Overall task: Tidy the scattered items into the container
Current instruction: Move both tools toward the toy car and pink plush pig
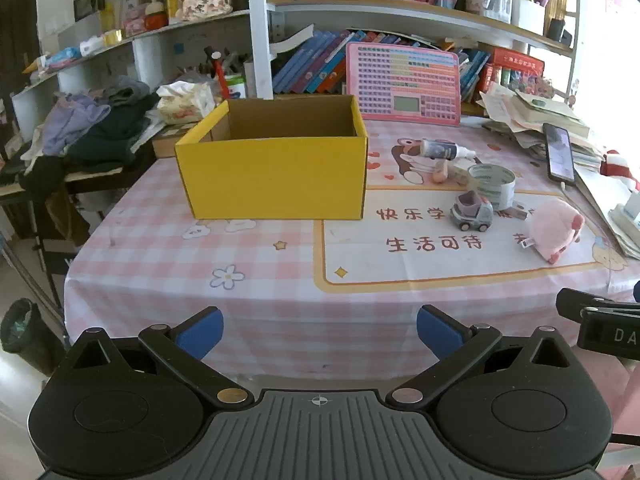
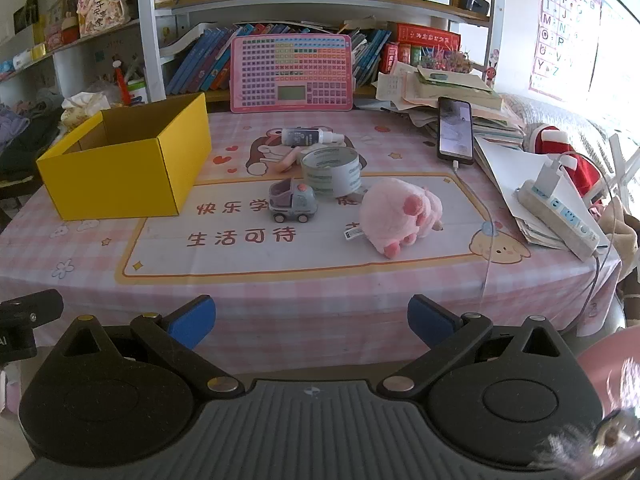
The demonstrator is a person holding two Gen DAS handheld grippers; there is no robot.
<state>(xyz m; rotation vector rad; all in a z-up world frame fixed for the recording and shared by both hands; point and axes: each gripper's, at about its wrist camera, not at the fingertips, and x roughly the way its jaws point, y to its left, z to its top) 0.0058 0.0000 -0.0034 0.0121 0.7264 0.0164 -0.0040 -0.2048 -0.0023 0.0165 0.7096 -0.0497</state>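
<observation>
Two tools hang before the near edge of the surface [image 2: 280, 292], which wears a pink checked cloth; the left tool [image 1: 319, 330] and the right tool [image 2: 311, 320] both have their blue-padded fingers spread wide with nothing between them. Each tool's side shows at the edge of the other's view. On the left part of the surface stands the yellow box [image 1: 276, 176] [image 2: 120, 184], upright, its top open and its brown inside showing no contents from these angles. To the right of the box lies a loose cluster of items. Nearest the box is a small grey toy truck [image 1: 472, 211] [image 2: 293, 202], standing on its wheels. Just behind the truck, and seemingly touching it, is a roll of clear tape [image 1: 491, 183] [image 2: 331, 172], resting on its flat side. Behind the tape a small bottle [image 1: 444, 149] [image 2: 310, 137] lies on its side, with a pinkish item [image 1: 440, 171] [image 2: 289, 161] beside the tape that is too small to identify. Right of the truck, and apart from it, a pink plush [image 1: 554, 230] [image 2: 400, 214] lies with its tag toward the tools. Farther right a phone [image 1: 559, 152] [image 2: 456, 128] leans on a stack of papers, and a power strip [image 2: 564, 216] sits near the right edge.
</observation>
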